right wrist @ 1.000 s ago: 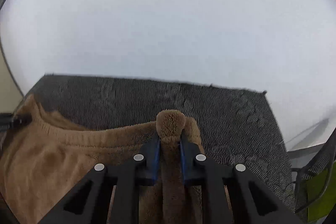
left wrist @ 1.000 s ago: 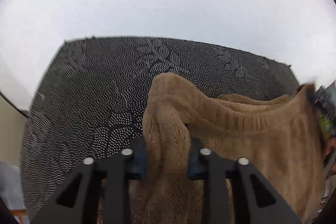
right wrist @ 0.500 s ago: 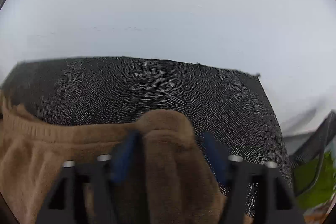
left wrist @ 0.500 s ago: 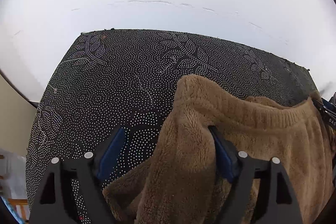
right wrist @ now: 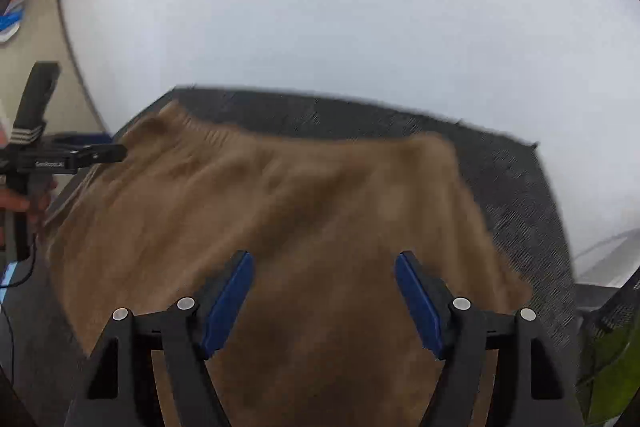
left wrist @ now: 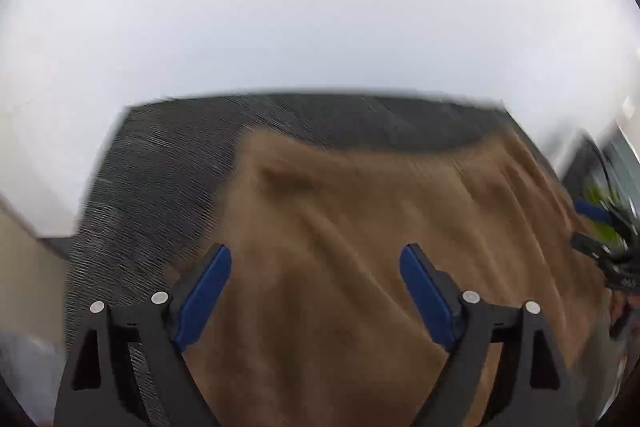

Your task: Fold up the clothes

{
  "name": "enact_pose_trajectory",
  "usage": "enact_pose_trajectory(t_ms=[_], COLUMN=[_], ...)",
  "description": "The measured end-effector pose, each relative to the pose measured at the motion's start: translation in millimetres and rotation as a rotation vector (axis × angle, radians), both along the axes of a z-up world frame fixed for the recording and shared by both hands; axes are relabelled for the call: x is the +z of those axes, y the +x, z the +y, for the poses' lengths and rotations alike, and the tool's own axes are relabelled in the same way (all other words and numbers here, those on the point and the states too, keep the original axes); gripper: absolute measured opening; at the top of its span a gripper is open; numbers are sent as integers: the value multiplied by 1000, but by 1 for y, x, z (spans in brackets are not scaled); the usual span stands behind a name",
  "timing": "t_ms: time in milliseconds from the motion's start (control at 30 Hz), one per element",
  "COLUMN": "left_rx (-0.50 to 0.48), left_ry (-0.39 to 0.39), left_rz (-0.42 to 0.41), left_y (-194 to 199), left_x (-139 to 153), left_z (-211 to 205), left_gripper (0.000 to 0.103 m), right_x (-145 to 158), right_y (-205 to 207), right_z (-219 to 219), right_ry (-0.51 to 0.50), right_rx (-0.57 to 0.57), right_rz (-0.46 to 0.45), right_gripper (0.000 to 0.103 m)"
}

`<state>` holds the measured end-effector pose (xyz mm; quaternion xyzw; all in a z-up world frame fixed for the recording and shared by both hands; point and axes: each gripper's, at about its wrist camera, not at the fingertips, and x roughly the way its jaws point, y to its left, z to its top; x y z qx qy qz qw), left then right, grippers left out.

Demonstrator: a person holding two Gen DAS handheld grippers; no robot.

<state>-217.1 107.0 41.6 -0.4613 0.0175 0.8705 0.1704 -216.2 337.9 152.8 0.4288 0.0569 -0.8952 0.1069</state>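
Garment: brown fleece garment (left wrist: 360, 267) lies spread on the dark dotted mat (left wrist: 160, 167).
Left gripper (left wrist: 316, 291): jaws opening above the garment, gripping nothing.
Right gripper (right wrist: 324, 297): released, above the garment.

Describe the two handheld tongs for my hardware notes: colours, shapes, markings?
Both match. The left tongs and right tongs have angular black fingers with triangular cut-outs, blue pads inside and round silver fasteners. From the right camera, the left tool's black body carries small white lettering, too blurred to read.

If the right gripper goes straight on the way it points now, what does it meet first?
Most likely the brown garment: it lies directly ahead of the right gripper, whose jaws stand open with nothing pressed between them. The dark mat lies beyond. Blur makes depth uncertain.
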Motion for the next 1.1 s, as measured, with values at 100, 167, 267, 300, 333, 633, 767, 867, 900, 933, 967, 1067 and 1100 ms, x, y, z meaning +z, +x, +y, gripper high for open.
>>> enact_pose_trajectory(t_ms=[100,167,267,300,333,633,767,867,900,933,967,1067,1100], left_rx=[-6,-8,-5,-6,-8,-43,-100,-79,-77,-76,-72,-70,-69], left_ry=[-16,0,-21,-32,-42,-32,-123,-60,-27,4,11,-26,-35], left_rz=[9,44,64,62,61,84,89,80,70,58,57,65,67], left_y=[8,12,19,19,19,78,102,100,98,96,97,99,99], left_x=[-22,-33,-33,-33,-33,9,-8,-26,-28,-29,-29,-29,-29], left_z=[-4,-11,-5,-3,-2,12,27,18,12,7,5,14,18], left_gripper=[91,95,98,98,98,102,102,103,103,103,103,103,103], right_x=[-29,-40,-43,-43,-44,8,-5,-28,-29,-30,-30,-31,-31], right_y=[8,9,12,12,13,82,102,104,104,103,101,98,98], right_z=[3,18,20,19,18,11,-2,-9,-10,-10,-9,-9,-11], right_ry=[29,-51,-44,-34,-25,-145,-125,-46,-35,-45,-54,-66,-59], right_rx=[-2,8,18,13,8,-71,-49,-52,-47,-52,-57,-58,-55], right_rz=[-98,-82,-40,-29,-19,111,65,50,53,47,42,33,34], right_gripper=[77,82,84,85,85,86,86,88,89,89,93,100,101])
